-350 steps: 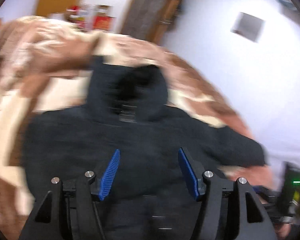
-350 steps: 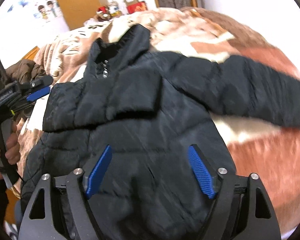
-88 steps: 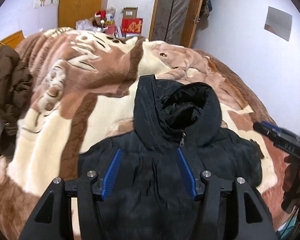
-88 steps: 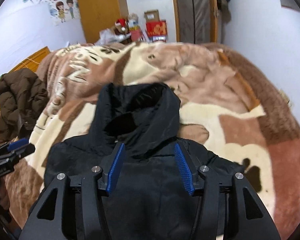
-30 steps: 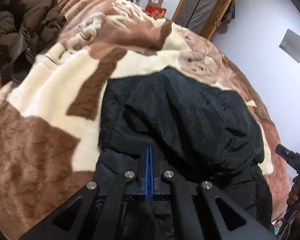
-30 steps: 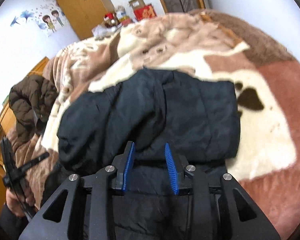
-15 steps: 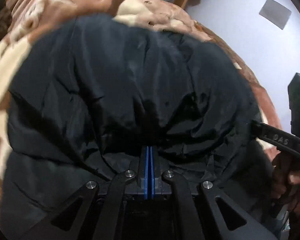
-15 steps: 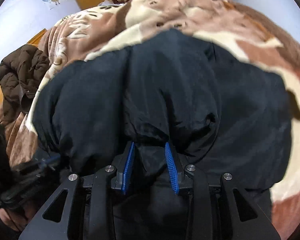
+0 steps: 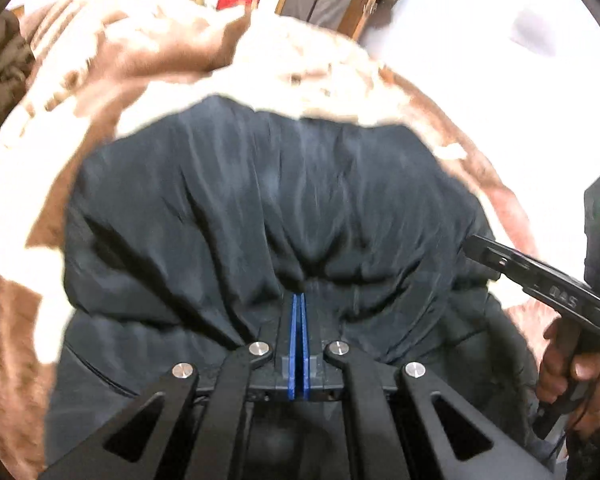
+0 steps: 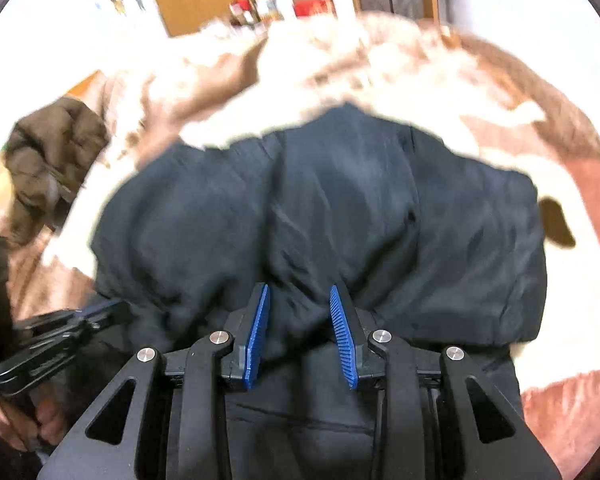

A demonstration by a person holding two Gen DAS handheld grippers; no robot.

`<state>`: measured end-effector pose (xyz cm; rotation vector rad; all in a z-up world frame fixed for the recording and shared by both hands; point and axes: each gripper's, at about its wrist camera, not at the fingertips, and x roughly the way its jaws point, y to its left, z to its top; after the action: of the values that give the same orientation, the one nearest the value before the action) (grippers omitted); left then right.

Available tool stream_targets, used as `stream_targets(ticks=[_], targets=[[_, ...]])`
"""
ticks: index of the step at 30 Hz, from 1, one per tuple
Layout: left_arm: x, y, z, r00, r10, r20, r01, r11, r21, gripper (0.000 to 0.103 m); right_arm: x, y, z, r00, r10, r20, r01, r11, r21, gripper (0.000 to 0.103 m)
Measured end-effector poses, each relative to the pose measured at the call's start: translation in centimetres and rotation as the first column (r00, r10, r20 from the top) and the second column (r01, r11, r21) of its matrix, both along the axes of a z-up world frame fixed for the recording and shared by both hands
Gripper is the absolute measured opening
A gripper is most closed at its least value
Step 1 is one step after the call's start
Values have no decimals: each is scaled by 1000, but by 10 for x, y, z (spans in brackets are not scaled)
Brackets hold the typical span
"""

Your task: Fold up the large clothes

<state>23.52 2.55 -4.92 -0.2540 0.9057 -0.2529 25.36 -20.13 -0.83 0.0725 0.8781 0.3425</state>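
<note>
— Where it lies folded across the middle of both views, how many garments do you count?

— One black jacket (image 9: 268, 208) on the brown-and-cream blanket (image 9: 100, 92), and one brown coat (image 10: 52, 160) heaped at the left edge.

— And the grippers?

— Two. The left gripper (image 9: 299, 300) has its blue pads pressed flat together on a bunched jacket fold. The right gripper (image 10: 298, 308) stands narrowly parted, jacket cloth gathered between its fingers (image 10: 256, 332); whether it pinches firmly, I cannot tell.
</note>
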Motion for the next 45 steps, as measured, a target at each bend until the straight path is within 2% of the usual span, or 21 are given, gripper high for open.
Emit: stream_targets(ticks=[2, 5, 8, 10, 12, 15, 17, 18, 21, 24, 25, 26, 27, 30, 32, 35, 37, 39, 41, 43, 45], targets=[[5, 9, 8, 999, 31, 29, -31, 1000, -3, 9, 0, 14, 4, 998, 54, 12, -54, 998, 43, 32], [16, 20, -10, 997, 75, -30, -76, 997, -25, 11, 2, 35, -19, 992, 117, -40, -116, 993, 14, 32], [13, 11, -46, 993, 59, -104, -60, 998, -9, 11, 17, 33, -70, 984, 76, -163, -85, 995, -54, 32], [8, 12, -62, 992, 56, -114, -60, 998, -29, 11, 25, 19, -92, 980, 52, -190, -52, 999, 6, 29], [8, 16, -66, 991, 69, -111, -77, 994, -76, 11, 26, 17, -95, 981, 51, -189, -49, 999, 18, 27], [12, 18, -59, 988, 68, -136, -78, 995, -69, 11, 26, 21, -83, 978, 64, -198, -73, 997, -38, 27], [7, 18, -46, 988, 58, -145, -68, 996, -61, 11, 20, 17, -62, 982, 69, -177, -73, 997, -15, 27], [5, 20, -35, 990, 51, -133, -61, 995, -74, 11, 15, 12, -46, 987, 78, -138, -77, 997, 14, 27], [4, 30, 4, 998, 51, -33, -53, 995, -79, 11, 13, 3, -1, 997, 69, 22, -69, 997, 23, 29], [29, 36, 31, 995, 81, 58, -80, 997, -22, 14, 41, -4, 9, 997, 12, 79, -9, 999, -39, 29], [38, 38, 32, 991, 103, 83, -105, 994, 21, 19, 55, -9, 3, 997, -24, 68, 28, 998, -60, 29], [49, 47, 29, 987, 134, 87, -140, 989, 57, 20, 69, -16, -8, 997, -65, 35, 68, 994, -83, 29], [64, 54, 19, 984, 170, 56, -173, 982, 70, 20, 77, -22, -19, 996, -93, 0, 93, 991, -97, 29], [91, 70, -22, 978, 202, -53, -201, 979, 31, 20, 92, -40, -60, 989, -121, -86, 115, 991, -68, 31], [89, 65, -42, 983, 178, -51, -176, 984, 39, 21, 85, -52, -73, 991, -113, -76, 110, 993, -43, 31], [86, 56, -51, 984, 174, -19, -172, 982, 81, 21, 80, -58, -79, 991, -121, -62, 118, 992, -45, 31], [83, 55, -50, 982, 185, -29, -182, 981, 71, 20, 85, -53, -74, 989, -123, -81, 120, 992, -48, 31], [83, 56, -37, 982, 183, -51, -180, 981, 67, 20, 86, -48, -54, 987, -135, -92, 130, 990, -60, 31], [73, 59, -22, 985, 172, -22, -171, 984, 49, 20, 79, -40, -27, 991, -133, -35, 131, 990, -42, 31], [62, 59, -9, 987, 155, 34, -156, 987, 41, 20, 60, -32, 1, 996, -82, 32, 81, 996, 37, 31], [52, 58, -3, 989, 137, 59, -138, 990, 15, 20, 47, -13, 9, 999, -11, 51, 7, 997, 70, 31]])
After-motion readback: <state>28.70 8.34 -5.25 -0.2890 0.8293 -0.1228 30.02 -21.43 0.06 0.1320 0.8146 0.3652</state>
